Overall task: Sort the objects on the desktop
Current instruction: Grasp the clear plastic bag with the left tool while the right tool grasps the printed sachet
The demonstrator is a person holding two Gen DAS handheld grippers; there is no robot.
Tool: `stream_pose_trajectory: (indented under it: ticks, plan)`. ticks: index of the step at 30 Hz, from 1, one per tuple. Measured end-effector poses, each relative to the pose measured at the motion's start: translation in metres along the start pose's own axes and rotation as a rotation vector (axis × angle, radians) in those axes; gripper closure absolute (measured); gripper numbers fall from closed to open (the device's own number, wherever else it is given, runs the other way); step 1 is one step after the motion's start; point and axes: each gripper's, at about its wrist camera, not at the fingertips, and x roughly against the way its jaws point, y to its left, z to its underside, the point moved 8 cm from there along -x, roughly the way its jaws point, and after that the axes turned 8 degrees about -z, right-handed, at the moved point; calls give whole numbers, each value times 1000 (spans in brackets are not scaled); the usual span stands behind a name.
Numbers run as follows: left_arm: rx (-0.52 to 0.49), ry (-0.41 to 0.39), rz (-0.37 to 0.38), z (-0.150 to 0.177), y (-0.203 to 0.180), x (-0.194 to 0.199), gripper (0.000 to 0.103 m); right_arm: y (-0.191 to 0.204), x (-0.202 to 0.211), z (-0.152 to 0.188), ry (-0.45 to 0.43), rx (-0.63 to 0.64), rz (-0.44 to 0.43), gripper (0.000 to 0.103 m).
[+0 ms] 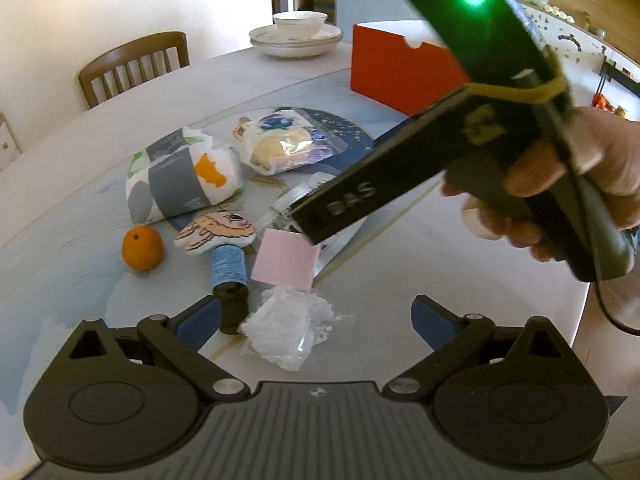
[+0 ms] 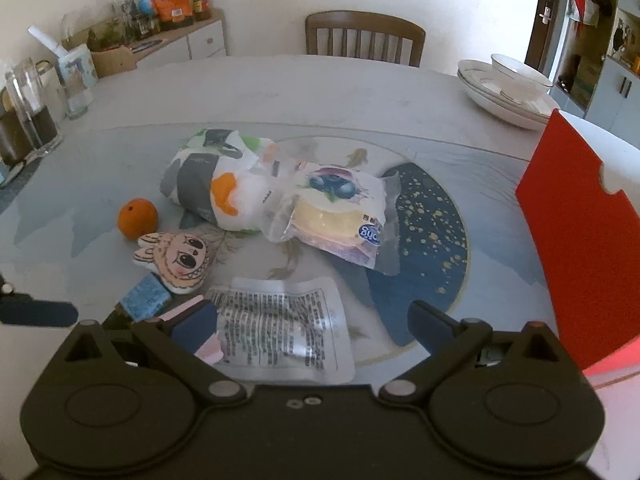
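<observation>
Two grippers are in view, jaws spread and gripping nothing. Left gripper (image 1: 316, 316) hovers over a crumpled clear wrapper (image 1: 286, 330). Right gripper (image 2: 312, 322) sits above a printed sachet (image 2: 280, 328), its near edge hidden by the tool body. Landmark: orange (image 2: 137, 218). Beside it lies a cartoon-face item (image 2: 174, 262); beyond it, a patterned tissue pack (image 2: 208, 184) touching a blueberry bread packet (image 2: 340, 212). The red box (image 2: 580, 240) is cut off at the frame edge.
</observation>
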Motion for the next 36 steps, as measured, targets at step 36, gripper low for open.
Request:
stream_pose_trajectory:
  ticks: [36]
  plan:
    - [-63,104,88,14,-23,-26,23,-70,37,36,63,-174,21,3]
